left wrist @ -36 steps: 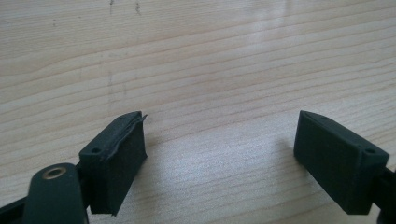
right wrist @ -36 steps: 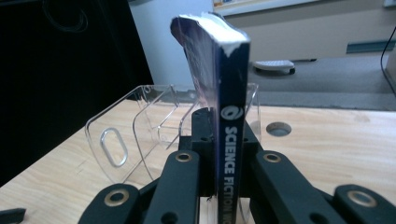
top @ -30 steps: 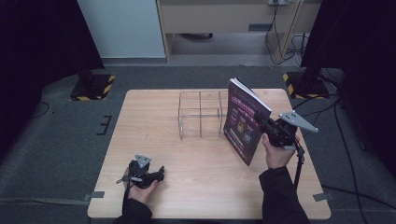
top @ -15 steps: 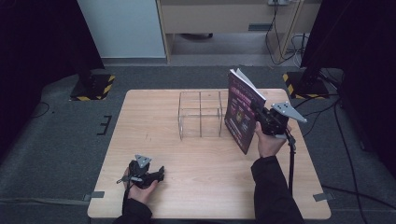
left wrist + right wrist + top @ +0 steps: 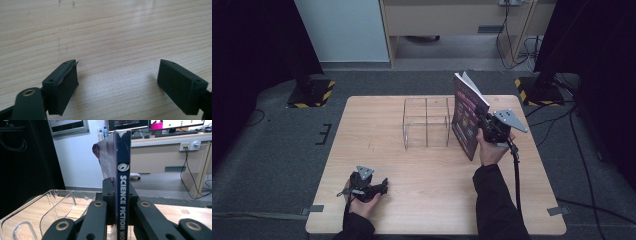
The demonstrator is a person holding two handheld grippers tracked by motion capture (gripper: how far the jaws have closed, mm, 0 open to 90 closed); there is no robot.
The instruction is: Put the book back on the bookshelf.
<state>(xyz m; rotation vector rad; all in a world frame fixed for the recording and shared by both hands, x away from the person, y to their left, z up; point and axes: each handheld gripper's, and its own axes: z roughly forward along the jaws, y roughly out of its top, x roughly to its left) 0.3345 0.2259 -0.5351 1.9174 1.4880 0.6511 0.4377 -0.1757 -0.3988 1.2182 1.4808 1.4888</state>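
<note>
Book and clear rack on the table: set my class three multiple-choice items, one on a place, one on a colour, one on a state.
1. Where is the book relative to the clear rack, seen from the high view?
A. On its right side
B. Lying flat in front of it
C. Under it

2. What colour are the words on the book's spine?
A. Red
B. White
C. Yellow

3. How does the left gripper stand?
A. Shut on the book
B. Shut on the rack
C. Open, with nothing between its jaws

Answers: 1 A, the book stands upright by the rack's right wall, in the right gripper. 2 B, white "SCIENCE FICTION" on a dark blue spine. 3 C, its jaws stand apart over bare table.
</note>
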